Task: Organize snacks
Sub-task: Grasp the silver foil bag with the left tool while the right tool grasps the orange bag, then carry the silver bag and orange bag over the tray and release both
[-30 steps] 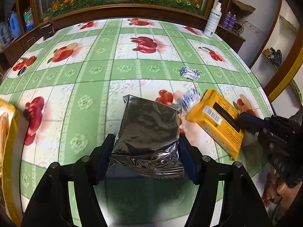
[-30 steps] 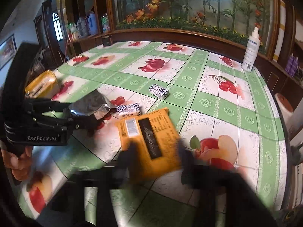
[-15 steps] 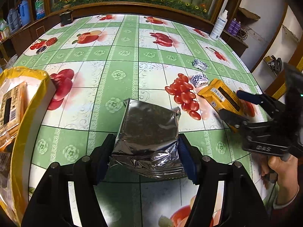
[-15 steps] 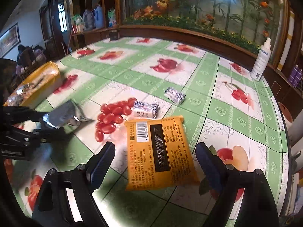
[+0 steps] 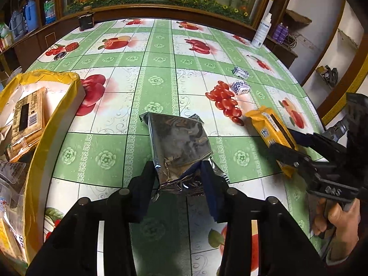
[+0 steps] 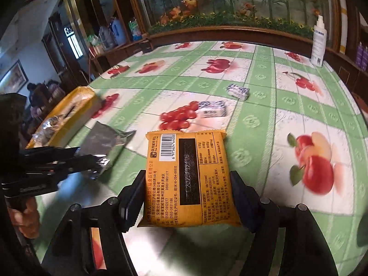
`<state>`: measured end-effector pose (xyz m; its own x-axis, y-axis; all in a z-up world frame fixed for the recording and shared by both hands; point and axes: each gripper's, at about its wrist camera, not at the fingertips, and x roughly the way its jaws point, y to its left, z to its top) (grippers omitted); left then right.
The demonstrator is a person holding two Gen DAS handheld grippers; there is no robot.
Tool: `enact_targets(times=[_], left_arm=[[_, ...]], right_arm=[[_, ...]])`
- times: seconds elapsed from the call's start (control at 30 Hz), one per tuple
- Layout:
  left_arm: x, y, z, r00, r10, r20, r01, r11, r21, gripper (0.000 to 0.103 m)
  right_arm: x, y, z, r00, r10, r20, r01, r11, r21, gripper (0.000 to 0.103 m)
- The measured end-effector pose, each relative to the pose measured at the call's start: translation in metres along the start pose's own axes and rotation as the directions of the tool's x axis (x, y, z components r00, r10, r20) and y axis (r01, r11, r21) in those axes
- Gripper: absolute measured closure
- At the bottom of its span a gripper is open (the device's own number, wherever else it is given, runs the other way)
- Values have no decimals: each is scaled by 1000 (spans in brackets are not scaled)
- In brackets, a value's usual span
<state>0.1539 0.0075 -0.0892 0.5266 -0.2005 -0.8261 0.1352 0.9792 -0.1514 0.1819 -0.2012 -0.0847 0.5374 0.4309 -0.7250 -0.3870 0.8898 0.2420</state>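
Observation:
My left gripper [image 5: 178, 174] is shut on a silver foil snack bag [image 5: 178, 142] and holds it above the table; it also shows in the right wrist view [image 6: 101, 142]. My right gripper [image 6: 187, 184] is shut on an orange snack packet [image 6: 187, 179], label side up; that packet shows at the right of the left wrist view [image 5: 272, 133]. A yellow tray [image 5: 48, 124] with several snack packs stands at the left; it shows in the right wrist view [image 6: 73, 119] too. Two small blue-and-white wrapped snacks [image 5: 240, 87] [image 5: 240, 72] lie on the table.
The round table has a green-and-white fruit-print cloth [image 5: 161, 53]. A white spray bottle [image 5: 261, 34] stands at the far right edge. A dark small box [image 5: 86, 20] sits at the far edge. Wooden cabinets and a flower mural ring the table.
Both grippers have lifted and swung left with their packets. The yellow tray has come further into view at the left. The left jaws now pinch the foil bag's bottom edge more tightly.

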Motion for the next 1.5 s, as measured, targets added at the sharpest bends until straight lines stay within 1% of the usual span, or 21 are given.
enact_targets(times=[0.03, 0.1, 0.17, 0.2, 0.27, 0.37, 0.47, 0.5, 0.53, 0.57, 0.6, 0.67, 0.73, 0.83, 0.97, 1.27, 1.5], left_arm=[[1, 0, 1, 1000, 16, -8, -16, 1000, -8, 52], [2, -1, 3, 1000, 19, -10, -20, 999, -30, 32], [2, -1, 7, 1000, 8, 6, -8, 998, -66, 26], [2, 0, 9, 1000, 8, 9, -7, 996, -90, 26], [7, -1, 16, 1000, 16, 8, -15, 992, -126, 26], [16, -5, 24, 997, 76, -2, -75, 986, -145, 26], [27, -8, 26, 988, 153, -17, -154, 979, -134, 26], [30, -6, 24, 987, 160, -21, -162, 978, -135, 26], [31, -7, 22, 983, 182, 0, -181, 976, -123, 26], [31, -8, 20, 981, 194, 2, -193, 974, -117, 26], [30, -9, 18, 979, 204, 7, -202, 974, -105, 32], [25, -11, 16, 980, 198, 21, -195, 977, -91, 44], [21, -9, 13, 987, 160, 27, -156, 982, -102, 44], [15, -8, 5, 988, 151, 32, -147, 984, -103, 44], [-3, -3, -7, 988, 144, 58, -137, 984, -114, 44], [-44, 12, -15, 981, 148, 124, -129, 980, -149, 44], [-60, 12, -16, 978, 148, 148, -126, 981, -150, 44]], right_arm=[[-2, 3, -3, 1000, 18, 5, -18, 1000, 10, 32], [-5, 9, -8, 999, 32, 14, -32, 999, 19, 32], [-8, 11, -13, 999, 26, 31, -27, 999, 33, 32], [-10, 10, -14, 999, 25, 39, -26, 999, 45, 32], [-15, 3, -16, 998, 27, 65, -33, 996, 83, 32], [-20, -8, -19, 995, 43, 92, -56, 988, 143, 32], [-23, -17, -19, 991, 67, 115, -87, 980, 178, 32], [-24, -18, -20, 990, 72, 120, -94, 979, 184, 32], [-25, -20, -20, 989, 77, 128, -101, 977, 189, 32], [-27, -21, -20, 987, 81, 139, -108, 975, 195, 32], [-28, -22, -20, 986, 82, 148, -111, 974, 200, 32], [-31, -24, -21, 983, 78, 166, -112, 972, 209, 32], [-35, -23, -21, 981, 57, 184, -94, 975, 203, 32], [-40, -18, -20, 979, 23, 202, -59, 982, 177, 32], [-41, -14, -19, 976, 32, 215, -70, 983, 168, 32], [-47, -1, -26, 962, 70, 266, -112, 983, 148, 32], [-58, 4, -27, 940, 111, 323, -158, 980, 124, 32]])
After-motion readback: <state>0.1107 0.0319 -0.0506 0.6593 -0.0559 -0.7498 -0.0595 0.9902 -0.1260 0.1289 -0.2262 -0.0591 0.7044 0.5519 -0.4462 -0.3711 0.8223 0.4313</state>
